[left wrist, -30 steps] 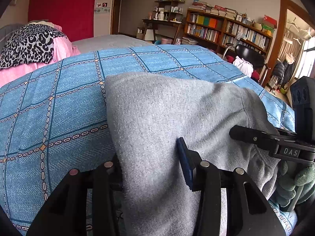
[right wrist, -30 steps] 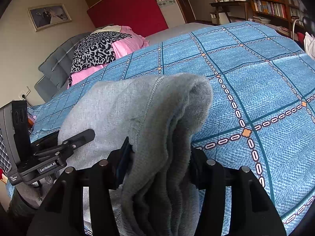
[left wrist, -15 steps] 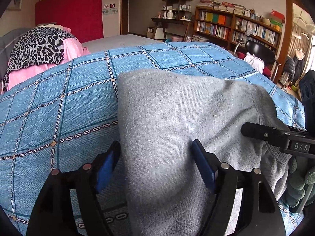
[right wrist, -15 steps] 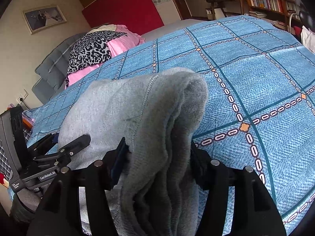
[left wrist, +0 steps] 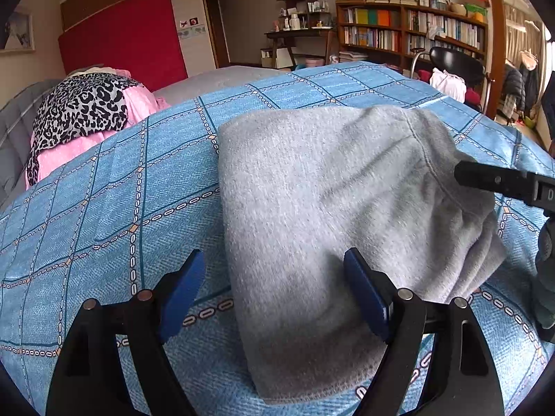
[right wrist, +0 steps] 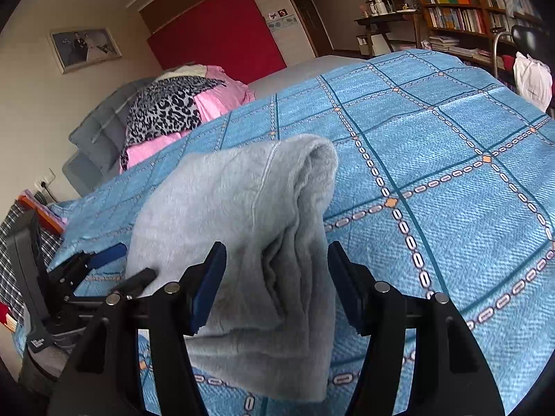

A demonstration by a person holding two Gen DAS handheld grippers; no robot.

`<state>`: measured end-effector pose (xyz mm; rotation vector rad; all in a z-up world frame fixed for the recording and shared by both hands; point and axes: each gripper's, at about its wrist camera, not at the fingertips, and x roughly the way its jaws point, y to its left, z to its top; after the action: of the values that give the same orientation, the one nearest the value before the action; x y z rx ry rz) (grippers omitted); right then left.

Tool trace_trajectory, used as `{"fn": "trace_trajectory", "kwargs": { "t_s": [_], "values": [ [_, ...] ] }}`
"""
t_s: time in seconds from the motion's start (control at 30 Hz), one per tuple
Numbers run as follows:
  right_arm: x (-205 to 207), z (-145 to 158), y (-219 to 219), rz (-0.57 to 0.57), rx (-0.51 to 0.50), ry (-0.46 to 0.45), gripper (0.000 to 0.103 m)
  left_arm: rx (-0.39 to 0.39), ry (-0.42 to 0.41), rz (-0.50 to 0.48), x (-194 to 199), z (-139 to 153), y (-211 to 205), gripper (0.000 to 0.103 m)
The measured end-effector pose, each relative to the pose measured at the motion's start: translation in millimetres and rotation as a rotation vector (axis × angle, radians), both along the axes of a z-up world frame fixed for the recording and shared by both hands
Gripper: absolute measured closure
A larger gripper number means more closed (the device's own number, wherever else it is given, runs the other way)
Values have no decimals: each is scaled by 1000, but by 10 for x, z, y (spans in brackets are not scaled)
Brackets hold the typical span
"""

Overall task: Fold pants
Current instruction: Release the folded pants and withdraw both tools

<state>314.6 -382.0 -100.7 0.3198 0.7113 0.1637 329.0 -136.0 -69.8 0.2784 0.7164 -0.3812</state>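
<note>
The grey sweatpants (left wrist: 333, 215) lie folded into a thick bundle on the blue checked bedspread (left wrist: 104, 208), filling the centre of the left wrist view and the lower middle of the right wrist view (right wrist: 242, 228).

The left gripper (left wrist: 274, 287) stands wide open — its blue pads straddle the near left edge of the bundle, the left finger over bare bedspread, the right finger (left wrist: 364, 294) against the fabric, neither pinching it. The right gripper (right wrist: 274, 277) is likewise open, its fingers spread to either side of the bundle's stacked folded layers (the cloth sits loose between them, not clamped).

Each tool shows in the other's camera: the right one as a black finger at the right edge of the left view, the left one at the lower left of the right view.

At upper left of both frames — a leopard-print cloth (left wrist: 79, 111) over pink bedding (right wrist: 211, 104); a bookshelf (left wrist: 409, 31) stands at upper right.
</note>
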Motion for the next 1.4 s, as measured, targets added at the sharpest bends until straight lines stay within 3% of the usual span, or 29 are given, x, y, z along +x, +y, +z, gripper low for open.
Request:
{"fn": "trace_trajectory", "kwargs": {
  "t_s": [0.13,0.37,0.53,0.87,1.07,1.4],
  "values": [
    [-97,-115,145,-29,-133,86,40,20,2,1,-91,-19,-15,22],
    [-77,-245,179,-67,-214,131,34,29,13,6,-169,-80,-19,21],
    [-116,-244,164,-73,-213,100,33,-7,17,27,-213,-64,48,21],
    [-515,-150,246,-112,-135,29,29,4,-67,66,-454,24,80,21],
    [-759,-61,434,-140,-190,-65,23,-1,-109,89,-569,68,124,16],
    [-898,11,648,-155,-295,-146,20,-15,-157,119,-701,111,188,11]
  ]
}}
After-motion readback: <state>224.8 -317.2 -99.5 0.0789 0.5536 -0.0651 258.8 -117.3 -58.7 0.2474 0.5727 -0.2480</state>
